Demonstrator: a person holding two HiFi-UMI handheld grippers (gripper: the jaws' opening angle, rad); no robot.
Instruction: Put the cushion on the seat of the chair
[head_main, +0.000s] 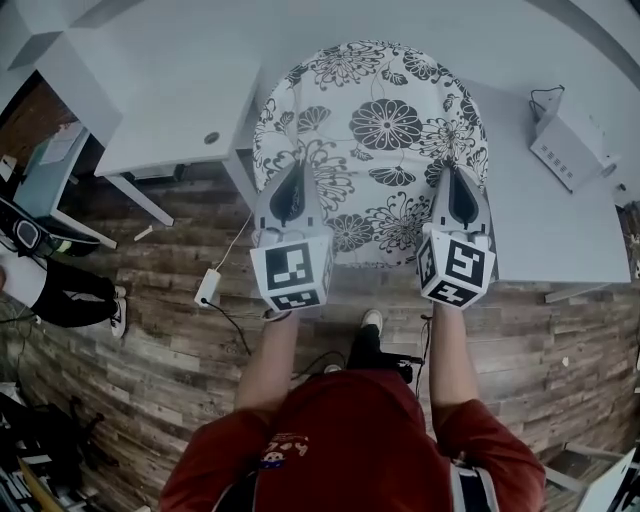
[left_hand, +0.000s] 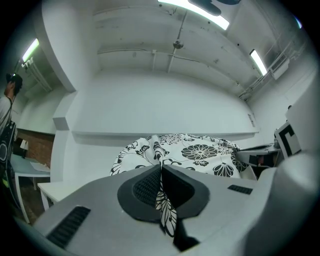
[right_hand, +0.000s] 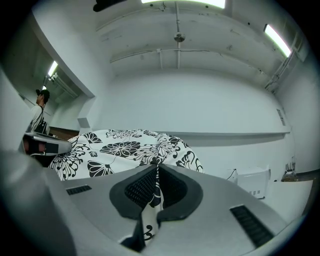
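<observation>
Pinching the cushion (head_main: 375, 130) at its near hem, your left tongs (head_main: 292, 172) and right tongs (head_main: 453, 175) both clamp fabric. Carry stage, probably; no chair visible, so locate its seat next.

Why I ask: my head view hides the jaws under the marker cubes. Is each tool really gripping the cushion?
Observer: Yes for the left. The left tool is shut on a fold of the cushion, and a strip of patterned fabric runs back between its pads.
Operator: And the right?
Observer: Same there. The right tool is shut on a pinched fold of the cushion's edge.
</observation>
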